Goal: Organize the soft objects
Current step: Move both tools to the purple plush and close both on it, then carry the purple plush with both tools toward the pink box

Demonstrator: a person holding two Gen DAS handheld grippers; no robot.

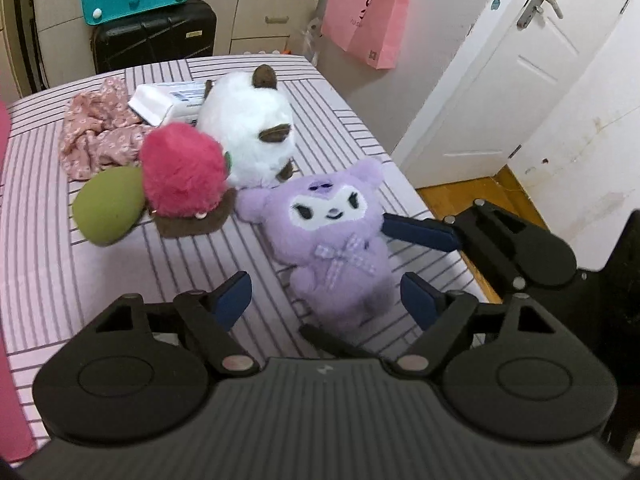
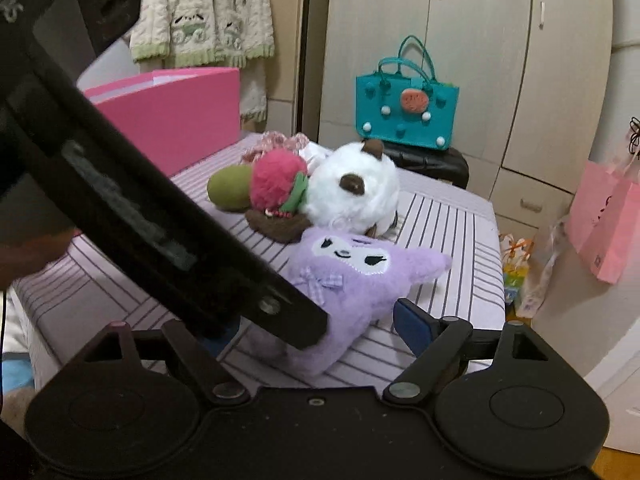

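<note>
Scene: Four soft toys lie on a striped bed (image 1: 48, 184); I take the purple plush (image 1: 332, 240) as my landmark, as it lies nearest both tools, on its back with face and bow up.
Left gripper (image 1: 326, 300): My jaws stand wide open on either side of the purple plush's lower body, low over the sheet and not yet touching it, as far as I can tell.
Right gripper (image 2: 316, 328): Its jaws are open too; one blue finger (image 1: 420, 232) reaches in beside the plush's ear, and the other sits lower by its body. The left tool crosses in front of the right camera and hides the near finger.
Other toys: Just beyond the purple plush, a pink fluffy toy (image 1: 182, 168) on a brown base leans against a white plush (image 1: 248, 128); a green cushion (image 1: 108, 208) lies beside the pink one. Further back lie a floral cloth (image 1: 96, 128) and a white packet (image 1: 164, 102).
Step in hand: I judge this to be the pick of the purple plush.
Doing it well: I would centre one pair of jaws on the belly near the bow, close deep into the stuffing instead of pinching fur, and keep the other tool out of the way, since the two sit crowded together.
</note>
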